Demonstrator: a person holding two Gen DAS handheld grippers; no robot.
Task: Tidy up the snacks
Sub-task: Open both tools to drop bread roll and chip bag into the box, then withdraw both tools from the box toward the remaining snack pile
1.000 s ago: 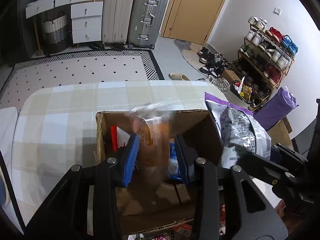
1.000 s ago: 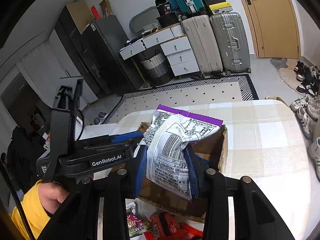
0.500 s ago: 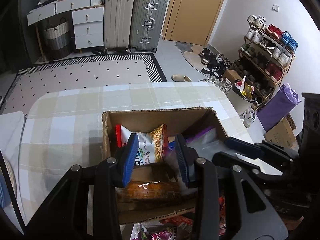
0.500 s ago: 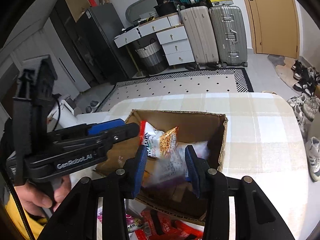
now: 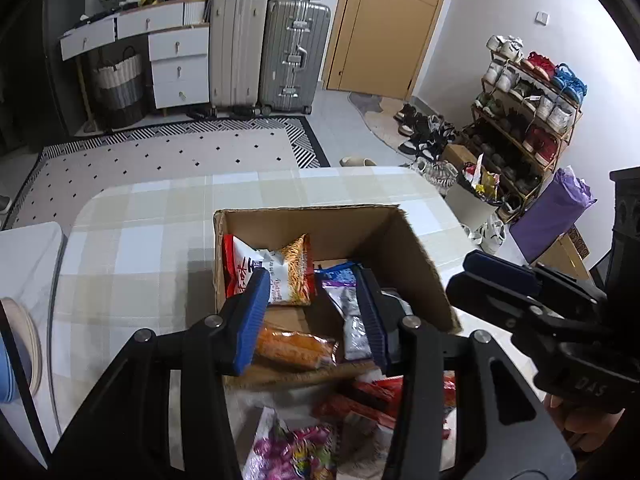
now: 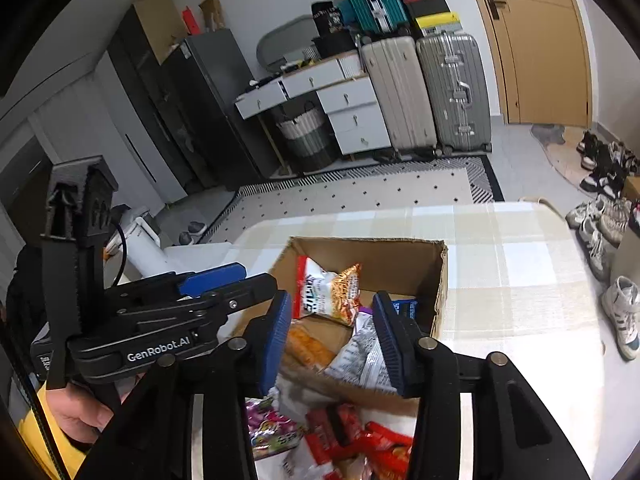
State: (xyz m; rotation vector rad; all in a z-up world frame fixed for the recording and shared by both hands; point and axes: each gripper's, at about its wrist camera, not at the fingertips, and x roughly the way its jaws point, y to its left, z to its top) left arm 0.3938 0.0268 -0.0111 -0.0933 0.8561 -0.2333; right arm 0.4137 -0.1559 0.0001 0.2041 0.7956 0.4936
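Observation:
An open cardboard box stands on the checked table. Inside lie a red-and-white noodle snack bag, an orange packet and a silver-and-purple chip bag. My left gripper is open and empty above the box's near side. My right gripper is open and empty above the same side. Loose snacks lie in front of the box: red packets and a pink candy bag.
The checked tablecloth surrounds the box. The right gripper's body is to the right of the box; the left gripper's body is to its left. Suitcases, drawers and a shoe rack stand beyond the table.
Both grippers let go of their bags: the orange packet and the chip bag dropped into the box. Both grippers then drew back toward the near side, jaws open.

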